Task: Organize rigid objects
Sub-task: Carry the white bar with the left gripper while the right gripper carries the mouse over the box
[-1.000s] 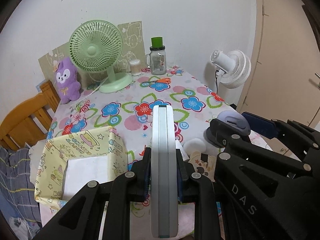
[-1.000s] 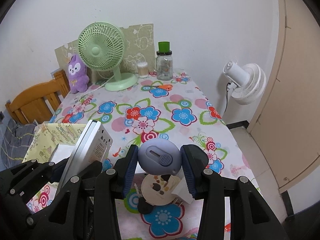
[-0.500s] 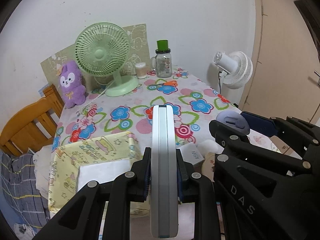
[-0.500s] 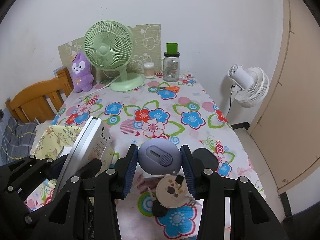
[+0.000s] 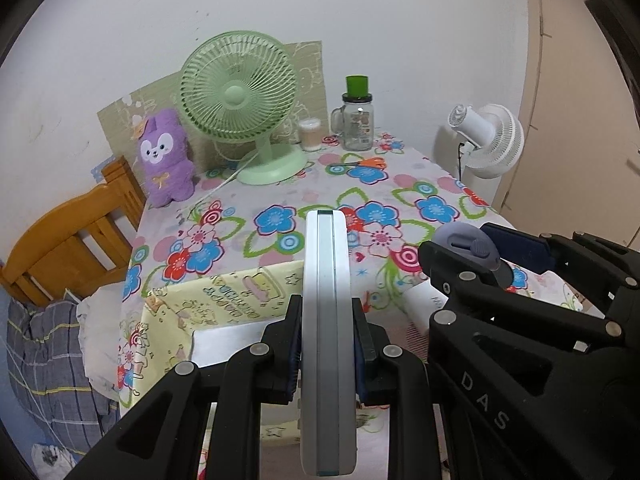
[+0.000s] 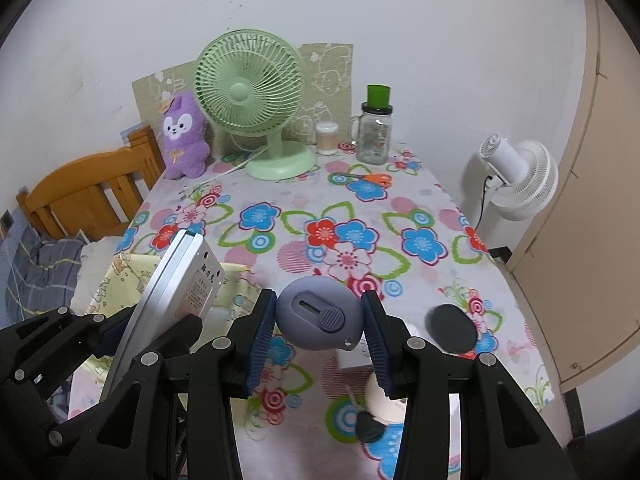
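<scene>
My left gripper is shut on a flat white and silver device, held edge-on above the near left part of the flowered table. Just below and beyond it sits a yellow patterned fabric box with a white bottom. My right gripper is shut on a grey-purple oval gadget with a slider on its face. In the right wrist view, the left gripper's device shows at the left, over the yellow box.
A green desk fan, a purple plush, a green-lidded jar and orange scissors stand at the back. Near the front lie a black oval pad, a white box and a cream disc. A wooden chair is left, a white floor fan right.
Both grippers have shifted left together with their loads still held. The table's things have slid to the right in both views, and the black oval pad has come into sight.
</scene>
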{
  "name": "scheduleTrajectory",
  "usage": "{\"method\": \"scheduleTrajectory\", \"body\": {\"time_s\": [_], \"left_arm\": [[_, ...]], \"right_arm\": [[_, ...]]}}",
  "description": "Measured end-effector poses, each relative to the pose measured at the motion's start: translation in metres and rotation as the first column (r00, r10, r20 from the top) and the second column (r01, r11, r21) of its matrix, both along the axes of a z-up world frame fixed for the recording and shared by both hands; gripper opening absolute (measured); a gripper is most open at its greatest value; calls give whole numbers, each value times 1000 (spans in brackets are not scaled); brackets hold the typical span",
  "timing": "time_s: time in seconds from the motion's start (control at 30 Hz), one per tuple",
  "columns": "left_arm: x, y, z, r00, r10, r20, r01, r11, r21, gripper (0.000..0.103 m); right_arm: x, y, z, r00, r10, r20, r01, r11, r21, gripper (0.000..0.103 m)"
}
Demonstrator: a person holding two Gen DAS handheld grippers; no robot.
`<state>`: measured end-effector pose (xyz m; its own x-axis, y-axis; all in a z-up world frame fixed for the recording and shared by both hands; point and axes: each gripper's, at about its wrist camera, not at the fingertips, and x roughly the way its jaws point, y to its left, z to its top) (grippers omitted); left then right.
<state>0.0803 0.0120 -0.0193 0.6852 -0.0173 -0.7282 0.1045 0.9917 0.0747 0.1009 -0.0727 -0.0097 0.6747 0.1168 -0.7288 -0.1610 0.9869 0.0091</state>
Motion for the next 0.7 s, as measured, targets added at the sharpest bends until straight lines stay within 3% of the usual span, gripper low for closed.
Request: {"method": "scheduleTrajectory", "body": {"time_s": [0.7], "left_arm": [[18, 74, -37, 995, 82, -63, -82, 997, -3, 20]], "right_arm": [[24, 76, -38, 992, 71, -100, -71, 997, 8, 47]]}}
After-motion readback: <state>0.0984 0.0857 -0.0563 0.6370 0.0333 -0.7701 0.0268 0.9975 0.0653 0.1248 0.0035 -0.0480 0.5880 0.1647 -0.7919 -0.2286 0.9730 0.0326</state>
